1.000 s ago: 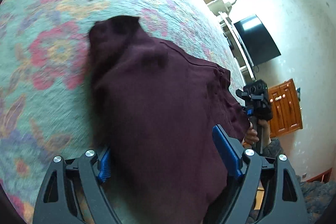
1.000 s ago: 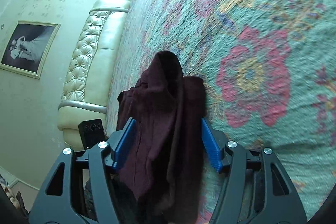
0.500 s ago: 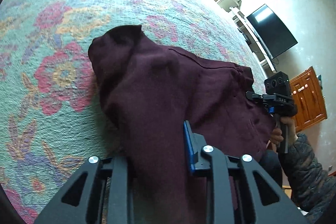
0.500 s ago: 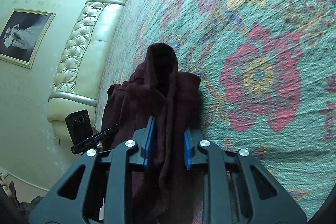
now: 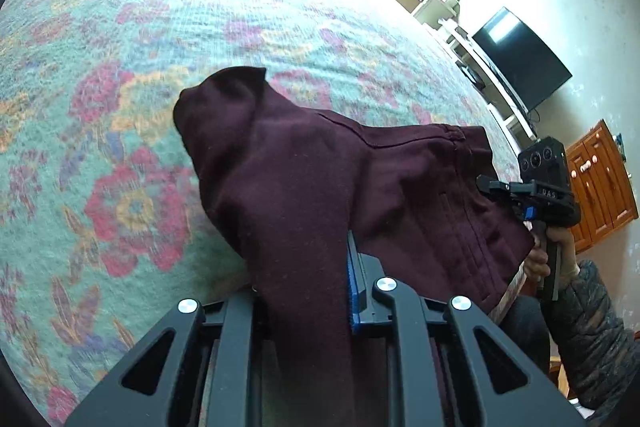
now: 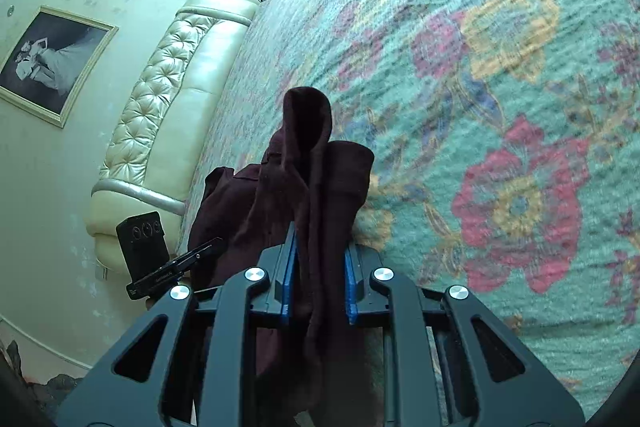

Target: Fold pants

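Both tongs are clamped on the pants [image 5: 304, 187]: left gripper [image 5: 308, 291] pinches one near corner, right gripper [image 6: 318, 275] pinches the other. Cloth runs away from both onto the floral bedspread [image 5: 120, 67], its long axis pointing toward the far bunched end. Neither hand is nearer, so the next pull likely needs both moving together.

Left side: bare stretch of the green floral bedspread [image 5: 120, 75], flat, open to a gripper.
Far side: bedspread runs unbroken toward the cream tufted headboard [image 6: 160, 115], which closes that edge.
Middle: bunched dark maroon pants [image 5: 320, 187] stand up as a hump, blocking a straight pass between the black two-finger left gripper [image 5: 304, 291] and the black right gripper [image 5: 520, 199].
Right edge: white shelf unit [image 5: 472, 39] and orange wooden cabinet [image 5: 600, 183] stand beyond the bed.
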Demonstrator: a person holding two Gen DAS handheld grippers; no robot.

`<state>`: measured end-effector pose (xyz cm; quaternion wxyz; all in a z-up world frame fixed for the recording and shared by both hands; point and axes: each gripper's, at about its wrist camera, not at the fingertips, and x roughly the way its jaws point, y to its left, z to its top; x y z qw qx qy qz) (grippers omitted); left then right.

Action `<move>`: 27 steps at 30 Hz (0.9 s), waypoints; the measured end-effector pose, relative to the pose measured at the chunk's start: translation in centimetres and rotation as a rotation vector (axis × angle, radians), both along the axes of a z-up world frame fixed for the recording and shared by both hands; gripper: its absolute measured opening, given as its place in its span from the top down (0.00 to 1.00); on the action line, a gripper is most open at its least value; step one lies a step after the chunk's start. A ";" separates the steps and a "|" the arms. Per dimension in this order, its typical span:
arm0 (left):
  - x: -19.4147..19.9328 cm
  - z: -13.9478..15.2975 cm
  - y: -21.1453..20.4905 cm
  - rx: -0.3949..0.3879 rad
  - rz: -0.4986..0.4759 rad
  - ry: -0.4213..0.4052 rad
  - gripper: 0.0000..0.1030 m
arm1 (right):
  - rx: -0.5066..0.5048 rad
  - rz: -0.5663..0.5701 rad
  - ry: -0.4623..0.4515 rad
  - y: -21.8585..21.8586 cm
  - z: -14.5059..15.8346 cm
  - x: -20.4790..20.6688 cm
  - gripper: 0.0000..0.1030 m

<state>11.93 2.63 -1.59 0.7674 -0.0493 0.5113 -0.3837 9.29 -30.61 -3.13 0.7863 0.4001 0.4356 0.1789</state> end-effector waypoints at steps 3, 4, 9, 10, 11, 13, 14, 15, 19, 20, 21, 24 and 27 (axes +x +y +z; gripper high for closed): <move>1.0 0.4 0.0 0.012 0.016 -0.015 0.83 | 0.001 -0.006 -0.020 -0.1 0.5 1.4 0.82; 1.5 0.5 -0.2 0.020 0.020 -0.027 0.83 | 0.004 -0.008 -0.024 -0.1 0.6 2.0 0.82; 3.3 0.1 0.0 0.018 0.039 -0.019 0.83 | 0.004 -0.015 -0.023 -0.3 0.4 4.1 0.82; 3.5 -0.1 0.0 0.021 0.040 -0.015 0.82 | 0.000 -0.015 -0.019 -0.4 0.3 4.4 0.82; 3.7 -0.3 0.0 0.023 0.042 -0.008 0.82 | 0.002 -0.017 -0.010 -0.5 0.0 4.7 0.82; 4.1 -1.0 0.1 0.022 0.043 0.008 0.82 | 0.016 -0.024 0.011 -1.0 -1.0 5.0 0.82; 4.2 -1.1 0.1 0.015 0.043 0.014 0.82 | 0.026 -0.029 0.020 -1.3 -1.5 5.1 0.82; 4.2 -1.3 0.1 0.007 0.042 0.019 0.82 | 0.034 -0.033 0.028 -1.4 -2.0 5.1 0.82; 4.1 -1.6 0.7 -0.017 0.043 0.029 0.81 | 0.093 -0.053 0.043 -2.1 -3.7 4.8 0.82; 4.1 -1.7 0.9 -0.024 0.039 0.033 0.80 | 0.100 -0.057 0.043 -2.1 -3.9 4.8 0.81; 4.2 -1.8 1.2 -0.030 0.033 0.035 0.78 | 0.109 -0.062 0.042 -2.2 -4.1 4.8 0.81; 4.4 -2.2 2.0 -0.085 0.000 0.057 0.54 | 0.134 -0.049 0.044 -2.4 -4.4 4.6 0.76; 4.1 -2.1 4.4 -0.161 0.018 0.053 0.29 | 0.132 -0.013 0.035 -2.9 -4.0 3.8 0.63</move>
